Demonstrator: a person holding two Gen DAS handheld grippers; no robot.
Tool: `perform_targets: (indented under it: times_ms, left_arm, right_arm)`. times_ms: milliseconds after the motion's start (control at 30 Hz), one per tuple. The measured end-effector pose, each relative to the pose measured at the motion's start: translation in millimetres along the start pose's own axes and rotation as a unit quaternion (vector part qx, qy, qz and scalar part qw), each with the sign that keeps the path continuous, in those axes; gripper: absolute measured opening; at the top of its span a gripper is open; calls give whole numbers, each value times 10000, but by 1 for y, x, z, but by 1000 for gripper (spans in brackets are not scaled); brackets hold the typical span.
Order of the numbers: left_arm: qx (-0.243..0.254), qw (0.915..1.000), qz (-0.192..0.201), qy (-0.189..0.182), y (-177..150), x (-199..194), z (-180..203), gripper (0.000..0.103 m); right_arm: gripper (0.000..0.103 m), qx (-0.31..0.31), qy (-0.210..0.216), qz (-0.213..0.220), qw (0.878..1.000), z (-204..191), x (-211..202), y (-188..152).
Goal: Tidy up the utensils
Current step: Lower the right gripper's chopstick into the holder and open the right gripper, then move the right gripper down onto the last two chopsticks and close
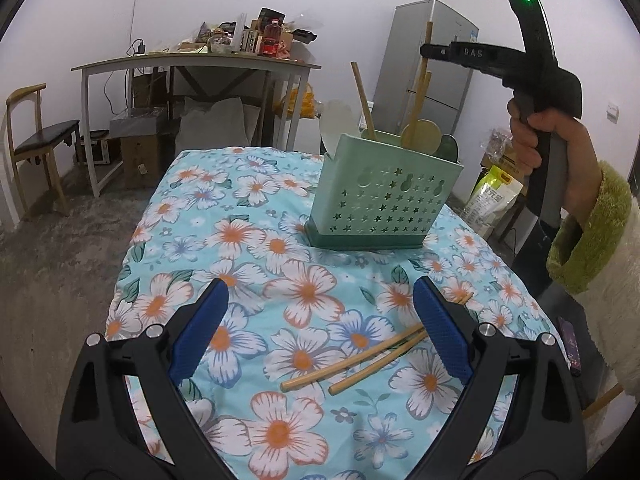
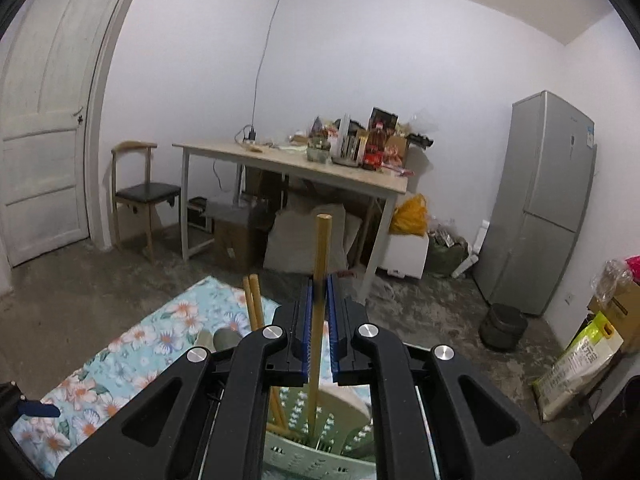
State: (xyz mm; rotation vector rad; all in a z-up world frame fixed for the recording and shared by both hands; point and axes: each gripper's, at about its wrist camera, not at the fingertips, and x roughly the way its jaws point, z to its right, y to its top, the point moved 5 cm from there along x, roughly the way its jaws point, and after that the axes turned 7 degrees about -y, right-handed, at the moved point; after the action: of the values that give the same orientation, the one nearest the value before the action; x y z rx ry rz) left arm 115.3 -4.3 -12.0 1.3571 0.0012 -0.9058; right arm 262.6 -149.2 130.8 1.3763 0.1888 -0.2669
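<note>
My left gripper [image 1: 320,312] hangs open over the flowered tablecloth [image 1: 256,240], nothing between its blue pads [image 1: 440,328]. Two wooden chopsticks [image 1: 360,356] lie on the cloth just inside the right pad, partly hidden by it. A green perforated utensil holder [image 1: 384,200] stands further back with spoons and a chopstick in it. Above it, a hand holds my right gripper [image 1: 426,50], shut on an upright wooden utensil handle [image 2: 320,264] whose lower end reaches into the holder [image 2: 312,452]. A pair of chopsticks [image 2: 253,300] stands in the holder to the left.
A dark phone [image 1: 568,344] lies at the cloth's right edge. Behind are a cluttered desk [image 2: 296,160], a chair [image 2: 140,192], a grey fridge [image 2: 540,200] and bags on the floor [image 2: 576,364]. A person's fuzzy sleeve [image 1: 592,240] is at the right.
</note>
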Motion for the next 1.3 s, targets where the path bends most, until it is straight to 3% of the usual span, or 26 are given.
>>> perform_targets:
  times_ms: [67, 100, 167, 400, 600, 733, 833, 933, 1167, 1300]
  left_arm:
    - [-7, 10000, -5, 2, 1, 0, -1, 90]
    - [-9, 10000, -7, -3, 1, 1, -1, 90]
    - [1, 10000, -5, -10, 2, 1, -2, 90]
    - [-58, 10000, -52, 45, 3, 3, -5, 90]
    - [-12, 9996, -165, 248, 2, 6, -7, 90]
    - [68, 9977, -389, 557, -2, 15, -10, 90]
    - [105, 9955, -626, 700, -5, 23, -11, 90]
    - [229, 9932, -760, 853, -7, 26, -12, 90]
    - [204, 9915, -854, 955, -11, 24, -15, 90]
    - [195, 9911, -872, 987, -11, 21, -16, 90]
  right_arm:
    - [12, 38, -15, -10, 10000, 1, -2, 3]
    - [22, 85, -18, 20, 10000, 3, -5, 6]
    - [35, 265, 21, 132, 9996, 10, -16, 13]
    - [44, 1080, 166, 297, 9936, 42, -63, 9]
    - [47, 2205, 527, -362, 9733, 65, -88, -55]
    - [48, 2889, 862, -1380, 9434, 58, -79, -124]
    - [48, 3346, 1178, -2200, 9087, 38, -70, -182]
    - [48, 3776, 1477, -2720, 8727, 17, -67, -226]
    - [47, 4578, 1922, -3247, 8050, -13, -58, -271]
    - [40, 4876, 1928, -3350, 7828, -17, -42, -283]
